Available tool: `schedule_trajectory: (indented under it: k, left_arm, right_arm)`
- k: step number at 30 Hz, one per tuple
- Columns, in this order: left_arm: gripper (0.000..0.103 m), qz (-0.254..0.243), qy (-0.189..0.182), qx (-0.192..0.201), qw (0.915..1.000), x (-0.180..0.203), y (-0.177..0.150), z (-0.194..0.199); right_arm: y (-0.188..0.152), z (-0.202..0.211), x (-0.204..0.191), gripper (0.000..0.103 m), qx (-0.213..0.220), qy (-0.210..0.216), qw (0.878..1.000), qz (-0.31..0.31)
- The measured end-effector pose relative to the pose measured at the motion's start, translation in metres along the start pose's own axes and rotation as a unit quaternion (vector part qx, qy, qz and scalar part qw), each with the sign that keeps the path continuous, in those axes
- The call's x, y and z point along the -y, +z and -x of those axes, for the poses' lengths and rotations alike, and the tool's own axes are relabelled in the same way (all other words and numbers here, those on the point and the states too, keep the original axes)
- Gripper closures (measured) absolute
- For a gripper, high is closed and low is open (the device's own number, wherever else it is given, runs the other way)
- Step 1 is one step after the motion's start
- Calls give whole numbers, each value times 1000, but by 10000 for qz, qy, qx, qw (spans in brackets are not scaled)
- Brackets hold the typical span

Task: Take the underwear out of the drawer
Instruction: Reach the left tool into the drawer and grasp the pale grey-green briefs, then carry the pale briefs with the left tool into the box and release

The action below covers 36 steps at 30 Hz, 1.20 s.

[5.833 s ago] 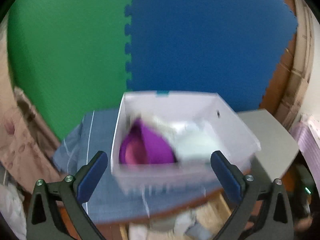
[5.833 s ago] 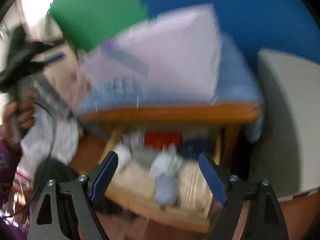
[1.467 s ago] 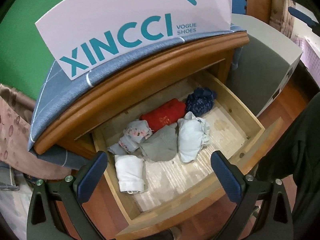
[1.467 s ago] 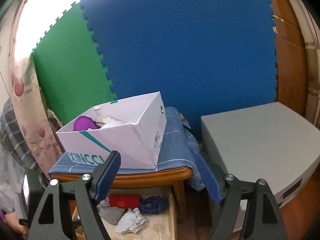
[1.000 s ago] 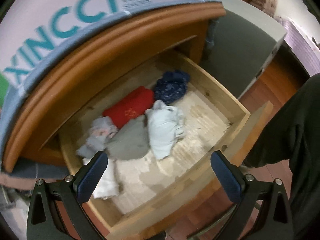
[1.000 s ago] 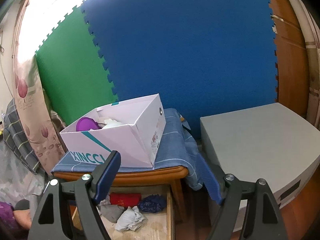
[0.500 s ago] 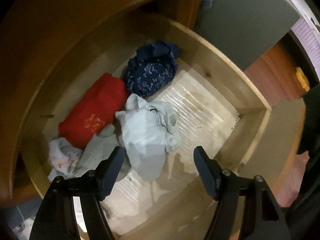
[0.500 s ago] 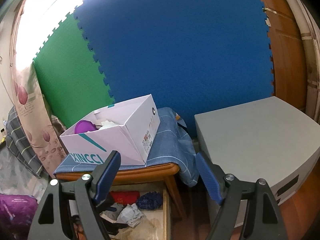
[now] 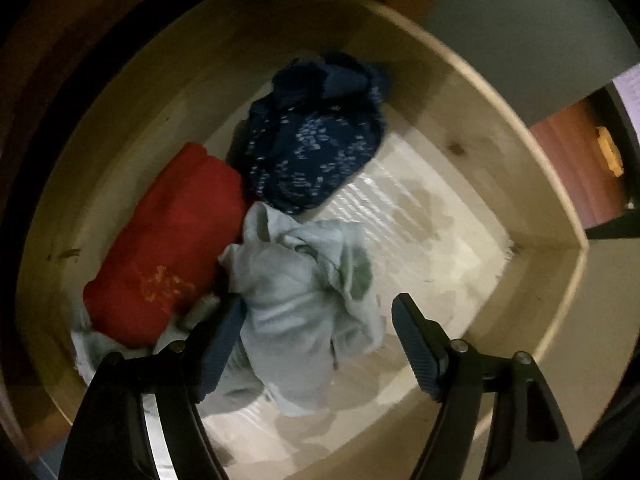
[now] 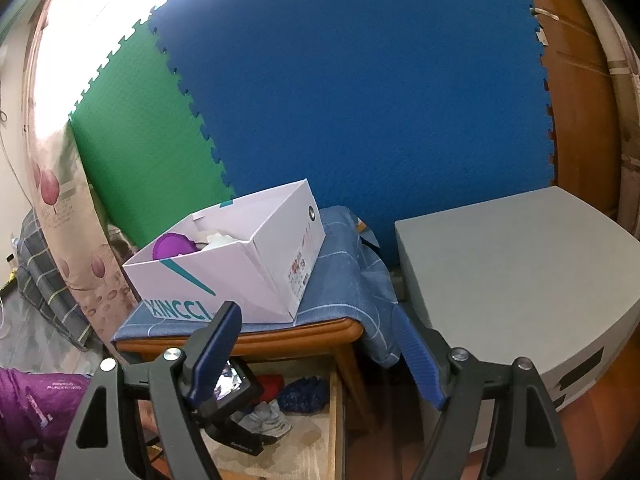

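Pale-blue underwear [image 9: 296, 316] is sitting crumpled near the middle of the open wooden drawer [image 9: 472, 92], and that's the piece I'm going for. I'm holding the left gripper [image 9: 316, 316] pointing straight down over it, with the bundle between the fingers; the jaws are opening a touch right now and the pads aren't pressing on the cloth yet as far as I can see. Left pad [image 9: 226, 340] is right against the edge of the bundle, the other one is sitting clear of it over the bare drawer floor. Red folded pair [image 9: 168, 240] is touching it on one side and the dark-blue patterned one [image 9: 316, 148] is just behind, plus something greyish poking out under the red, so I'm thinking the trick is to come down on the fat middle fold of the pale one and not on a loose flap, otherwise it'll just unravel or drag a neighbour along. I'd probably push down till the pads are nearly on the drawer floor, then squeeze, then lift straight up. Right gripper [image 10: 316, 348] is hanging open and empty, well up in front of the nightstand, looking at the white shoebox [image 10: 240, 264] on the blue cloth [image 10: 344, 284], doing nothing useful.
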<state>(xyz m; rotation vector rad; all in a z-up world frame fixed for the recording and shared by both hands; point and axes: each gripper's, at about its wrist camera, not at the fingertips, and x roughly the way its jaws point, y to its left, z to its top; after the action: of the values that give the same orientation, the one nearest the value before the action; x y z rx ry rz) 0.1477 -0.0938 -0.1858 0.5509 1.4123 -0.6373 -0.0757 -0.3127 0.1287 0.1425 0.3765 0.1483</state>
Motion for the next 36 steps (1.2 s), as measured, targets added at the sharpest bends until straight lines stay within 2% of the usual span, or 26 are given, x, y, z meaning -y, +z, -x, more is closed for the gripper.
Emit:
schedule_trajectory:
  k: [4,7,8,9,11,15,19,20,24,30,36]
  left_arm:
    - [27,-294,301,-66,9991,12,6,-12]
    - [30,-468,644,-58,9968,22,7,-20]
    - [34,-456,692,3,9966,24,8,-20]
    - [47,-447,741,75,9962,24,8,-18]
    - [58,-365,857,172,9955,24,6,-14]
    - [65,-505,861,291,9946,30,0,-4]
    - [65,-846,933,815,9887,51,-11,30]
    - [65,-887,953,939,9870,46,-16,42]
    - [65,-841,926,1447,9815,50,-26,86]
    - [65,-890,806,2011,9722,79,-69,145]
    - [64,-727,204,2392,9680,88,-97,204]
  right_arm:
    - [-1,-3,0,23,-63,16,10000,6]
    - [-2,-5,0,23,-100,26,9999,34]
    - [-2,-5,-1,23,-108,29,9999,46]
    - [-2,-5,-1,23,-114,30,9999,54]
    - [-2,-6,-1,23,-129,33,9999,53]
    - [-2,-7,0,23,-133,26,9999,17]
    - [-2,-7,2,23,-149,7,9999,-13]
    - [-2,-7,3,23,-150,6,9999,-23]
    - [-3,-7,5,23,-172,-24,9998,-66]
    - [-3,-9,7,23,-179,-61,9997,-126]
    - [-3,-12,3,23,-208,-63,9997,-85]
